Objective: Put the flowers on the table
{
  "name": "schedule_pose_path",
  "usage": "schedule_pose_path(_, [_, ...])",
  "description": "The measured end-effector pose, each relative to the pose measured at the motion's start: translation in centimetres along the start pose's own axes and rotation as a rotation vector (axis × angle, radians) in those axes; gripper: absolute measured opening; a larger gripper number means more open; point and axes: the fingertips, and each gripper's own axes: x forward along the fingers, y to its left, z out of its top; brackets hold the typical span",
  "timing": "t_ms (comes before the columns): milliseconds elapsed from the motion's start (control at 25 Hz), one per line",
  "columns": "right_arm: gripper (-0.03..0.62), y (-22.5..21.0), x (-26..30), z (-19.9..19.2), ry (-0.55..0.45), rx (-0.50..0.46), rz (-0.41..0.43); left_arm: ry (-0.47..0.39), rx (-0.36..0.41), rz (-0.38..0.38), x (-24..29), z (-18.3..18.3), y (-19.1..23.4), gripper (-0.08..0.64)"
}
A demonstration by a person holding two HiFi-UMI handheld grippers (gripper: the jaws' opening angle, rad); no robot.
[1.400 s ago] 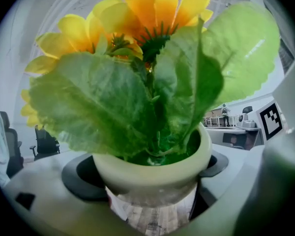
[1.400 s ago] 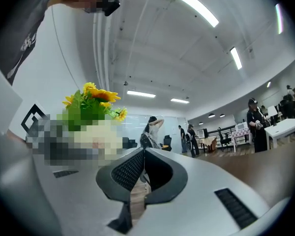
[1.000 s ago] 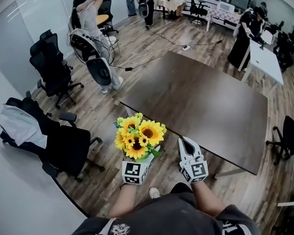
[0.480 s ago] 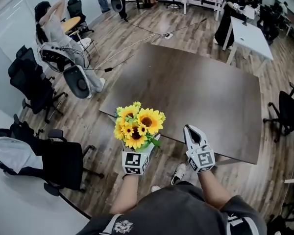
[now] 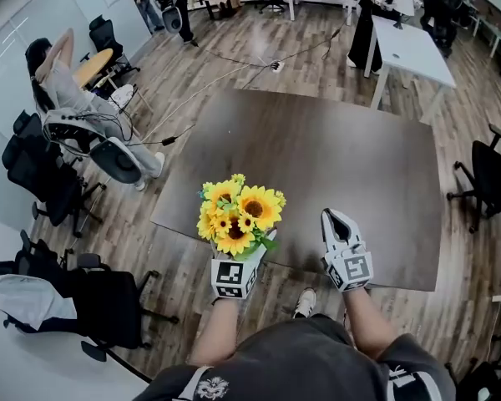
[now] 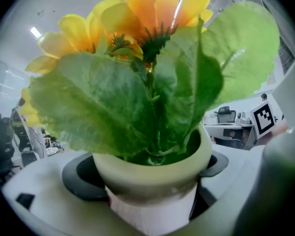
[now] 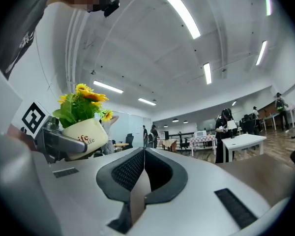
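Observation:
A bunch of yellow sunflowers [image 5: 237, 216] stands in a small cream pot [image 6: 152, 183], and my left gripper [image 5: 249, 256] is shut on that pot, holding it upright over the near edge of the dark brown table [image 5: 334, 165]. In the left gripper view green leaves [image 6: 137, 102] fill the picture and both jaws press the pot's sides. My right gripper [image 5: 337, 222] is shut with nothing in it, just over the table's near edge, to the right of the flowers. The right gripper view shows the flower pot [image 7: 84, 134] at its left.
Black office chairs [image 5: 42, 182] stand at the left and another chair [image 5: 493, 174] at the right of the table. A seated person [image 5: 67, 82] is at far left. A white table [image 5: 405, 48] and cables on the wood floor [image 5: 234, 65] lie beyond.
The view has moved forward toward the dark table; both grippers, with the flowers still held, now reach over its near edge instead of the floor.

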Motion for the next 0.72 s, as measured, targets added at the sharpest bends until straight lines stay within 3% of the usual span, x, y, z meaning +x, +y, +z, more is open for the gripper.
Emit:
schedule_pose_path(280, [0.025, -5.6, -0.8, -1.2, 0.021, -0.097, -0.021, 0.033, 0.040, -0.024, 4.8, -0.4, -2.4, 0.541])
schedule_pose_path(520, [0.025, -4.9, 0.4, -1.9, 0.039, -0.124, 0.019, 0.079, 0.045, -0.042, 7.7, -2.2, -2.6, 0.541])
schedule_pose_path(720, [0.025, -4.7, 1.5, -4.1, 0.088, -0.125, 0.033, 0.163, 0.055, -0.098, 10.4, -6.4, -3.7, 0.541])
